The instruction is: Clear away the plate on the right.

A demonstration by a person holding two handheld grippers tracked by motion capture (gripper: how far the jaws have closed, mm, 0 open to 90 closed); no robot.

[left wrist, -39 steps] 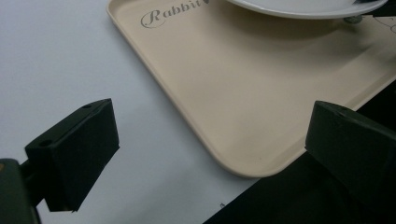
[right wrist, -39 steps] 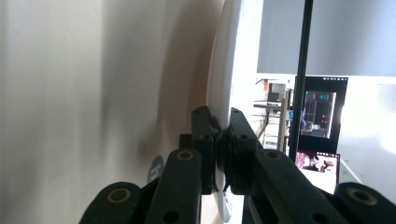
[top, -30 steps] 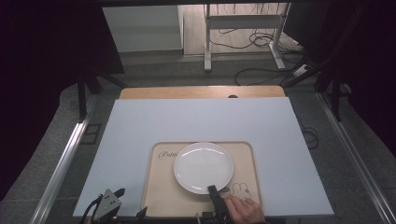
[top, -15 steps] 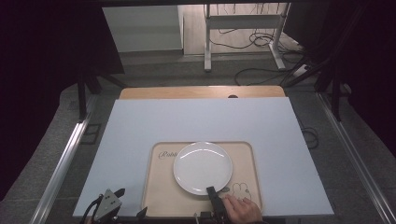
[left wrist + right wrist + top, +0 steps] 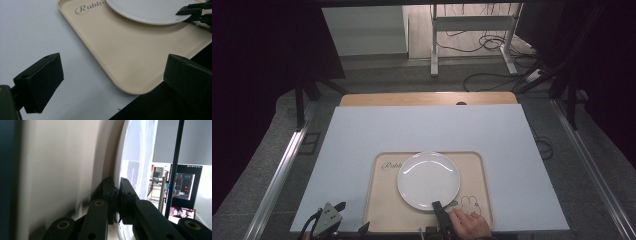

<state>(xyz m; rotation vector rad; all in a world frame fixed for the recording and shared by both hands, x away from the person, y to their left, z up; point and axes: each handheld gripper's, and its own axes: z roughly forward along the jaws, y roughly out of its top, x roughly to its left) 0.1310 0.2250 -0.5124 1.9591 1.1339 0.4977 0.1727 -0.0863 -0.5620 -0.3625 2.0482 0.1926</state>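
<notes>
A white round plate (image 5: 428, 179) lies on a beige tray (image 5: 382, 212) printed with "Rabbit" and a rabbit drawing, near the table's front edge. My right gripper (image 5: 437, 205) comes in from the bottom, held by a hand, and is shut on the plate's near rim. In the right gripper view the jaws pinch the plate's (image 5: 135, 157) edge at the right gripper (image 5: 117, 192), with the tray (image 5: 62, 170) beside it. My left gripper (image 5: 329, 217) stands open at the front left corner of the table. Its jaws in the left gripper view (image 5: 113, 75) straddle the tray's (image 5: 130, 57) near corner with nothing between them.
The tray sits on a pale blue mat (image 5: 427, 130) over a wooden table (image 5: 427, 98). Metal rails (image 5: 282, 170) run along both sides. Cables and a desk frame (image 5: 472, 22) lie on the floor beyond the far edge.
</notes>
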